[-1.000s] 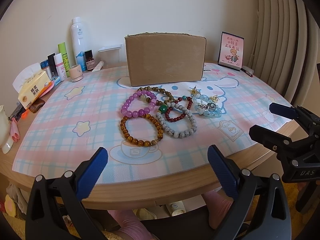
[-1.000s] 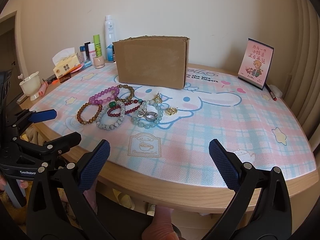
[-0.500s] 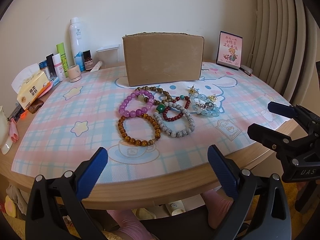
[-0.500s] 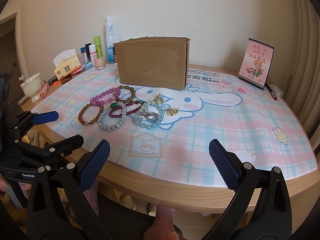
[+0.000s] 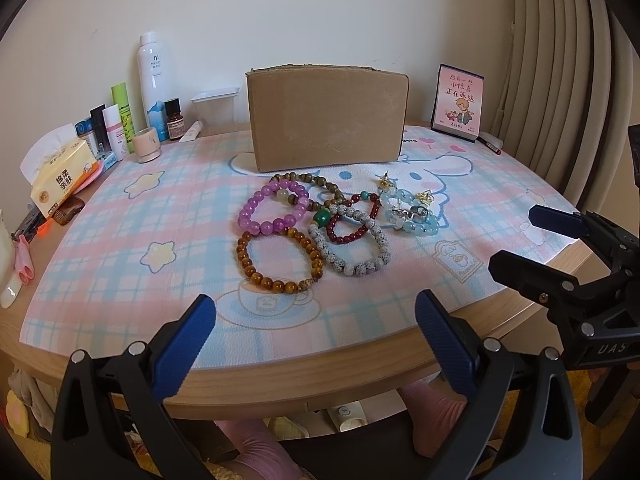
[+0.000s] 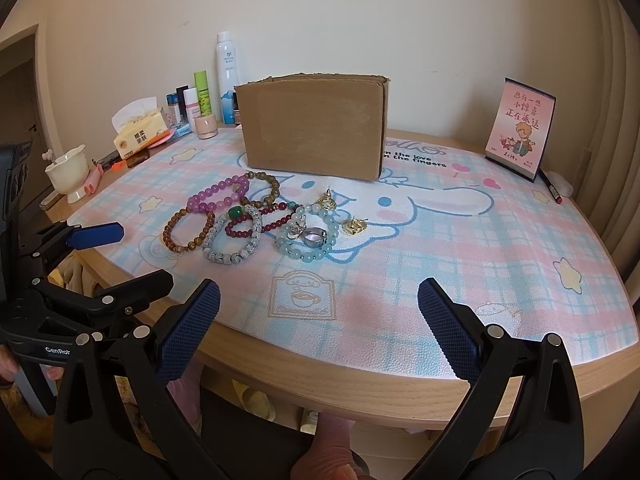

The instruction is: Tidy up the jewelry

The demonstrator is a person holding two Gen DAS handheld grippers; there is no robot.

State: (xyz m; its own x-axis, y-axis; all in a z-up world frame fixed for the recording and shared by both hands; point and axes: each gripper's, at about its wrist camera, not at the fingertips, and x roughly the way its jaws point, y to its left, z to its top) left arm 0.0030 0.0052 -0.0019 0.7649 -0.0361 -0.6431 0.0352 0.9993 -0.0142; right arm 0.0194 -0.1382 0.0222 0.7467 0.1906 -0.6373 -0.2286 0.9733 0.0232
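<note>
A heap of bead bracelets lies mid-table on a pastel plaid mat (image 5: 120, 248): purple (image 5: 274, 208), amber (image 5: 278, 262), speckled grey (image 5: 352, 246), dark red (image 5: 354, 220), pale blue (image 5: 412, 214) with a silver ring (image 6: 314, 236), and gold earrings (image 6: 354, 226). Behind them stands a cardboard box (image 5: 326, 118). My left gripper (image 5: 316, 332) hovers open at the table's near edge, short of the amber bracelet. My right gripper (image 6: 318, 322) is open at the front edge too, empty. Each gripper shows in the other's view.
Bottles, tubes and a small cup (image 5: 146, 146) crowd the back left beside a tissue pack (image 5: 60, 178). A pink calendar card (image 5: 458, 104) and a pen stand at the back right. A white cup (image 6: 68, 168) sits at the left edge. A person's knees show under the table.
Both cameras drifted slightly, with the bracelets shifting a little in view. Nothing on the table was touched, and both grippers stay open.
</note>
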